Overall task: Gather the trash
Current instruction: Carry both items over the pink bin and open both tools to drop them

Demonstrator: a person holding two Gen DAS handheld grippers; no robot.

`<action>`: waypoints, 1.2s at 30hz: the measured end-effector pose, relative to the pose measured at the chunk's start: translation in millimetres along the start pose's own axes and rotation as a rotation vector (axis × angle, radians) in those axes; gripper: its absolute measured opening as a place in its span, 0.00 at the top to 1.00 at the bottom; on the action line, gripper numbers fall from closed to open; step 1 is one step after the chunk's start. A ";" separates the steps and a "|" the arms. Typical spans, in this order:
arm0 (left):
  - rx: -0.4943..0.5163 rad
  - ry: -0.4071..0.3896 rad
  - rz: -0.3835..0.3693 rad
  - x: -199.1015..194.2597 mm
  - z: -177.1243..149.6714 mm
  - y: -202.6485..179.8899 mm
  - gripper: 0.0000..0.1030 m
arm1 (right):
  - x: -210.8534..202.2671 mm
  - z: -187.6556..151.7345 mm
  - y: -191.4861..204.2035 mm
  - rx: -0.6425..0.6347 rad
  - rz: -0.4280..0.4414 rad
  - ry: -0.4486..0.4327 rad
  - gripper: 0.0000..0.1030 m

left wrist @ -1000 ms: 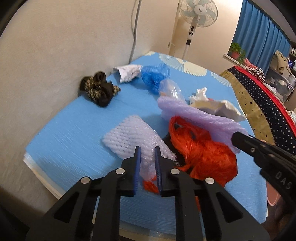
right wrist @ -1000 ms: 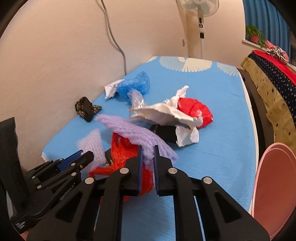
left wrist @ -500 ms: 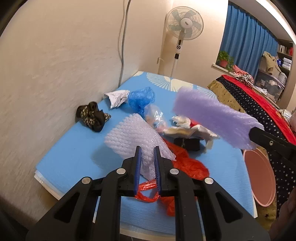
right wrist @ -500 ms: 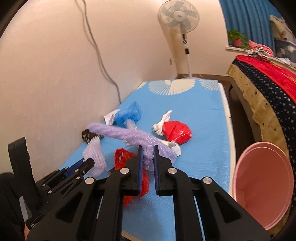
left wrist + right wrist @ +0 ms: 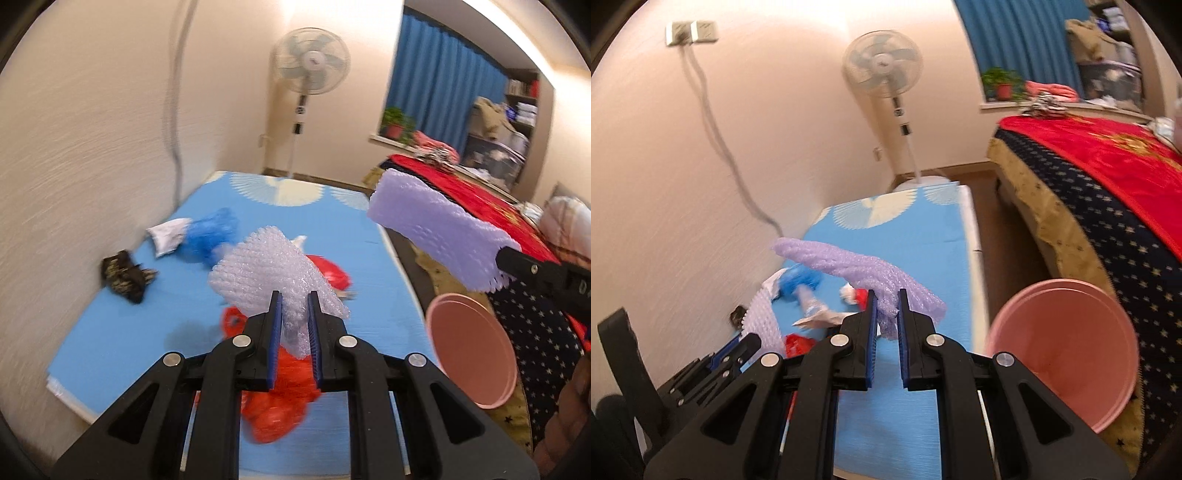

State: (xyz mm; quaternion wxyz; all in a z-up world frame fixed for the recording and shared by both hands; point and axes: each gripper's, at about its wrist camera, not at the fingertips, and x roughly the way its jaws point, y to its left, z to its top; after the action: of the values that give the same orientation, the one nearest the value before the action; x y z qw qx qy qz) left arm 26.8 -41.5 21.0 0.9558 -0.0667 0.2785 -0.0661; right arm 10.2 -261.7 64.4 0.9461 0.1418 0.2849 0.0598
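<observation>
Trash: white foam net (image 5: 273, 266) | lilac foam net (image 5: 857, 269) | fingers pinch each

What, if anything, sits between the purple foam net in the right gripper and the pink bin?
Nothing visible. The right gripper holds the purple foam net sleeve above the blue mat; the round pink plastic bin stands open and apparently empty beside the mat, with only air between.

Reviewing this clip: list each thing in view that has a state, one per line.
left gripper: shut on white foam net, lifted
right gripper: shut on purple foam net, lifted
pink bin: upright on the floor, looks empty
red bag: crumpled on mat
blue bag: crumpled on mat
fan: upright; running or not unclear
</observation>
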 end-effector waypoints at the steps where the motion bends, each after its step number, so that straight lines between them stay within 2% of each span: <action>1: 0.008 0.000 -0.013 1.9 -0.1 -4.6 0.87 | -2.8 2.1 -6.1 0.010 -0.014 -0.005 0.90; 9: 0.094 -0.009 -0.169 14.1 2.1 -66.3 0.87 | -28.0 9.0 -63.9 0.090 -0.163 -0.043 0.90; 15: 0.137 0.024 -0.278 29.4 -0.7 -114.7 0.87 | -44.8 6.4 -95.3 0.114 -0.289 -0.064 0.90; 23: 0.208 0.054 -0.349 48.8 -8.6 -163.2 0.87 | -49.6 -0.2 -129.1 0.164 -0.385 -0.046 0.90; 36: 0.252 0.121 -0.419 71.1 -23.9 -199.6 0.87 | -45.0 -4.4 -155.6 0.224 -0.451 -0.020 0.89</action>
State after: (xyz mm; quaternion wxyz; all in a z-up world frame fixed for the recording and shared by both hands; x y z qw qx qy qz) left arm 55.5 -251.4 -3.4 0.9036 0.0008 0.3046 -0.3011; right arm -24.6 -417.7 37.4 0.9167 0.1793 0.3046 -0.1862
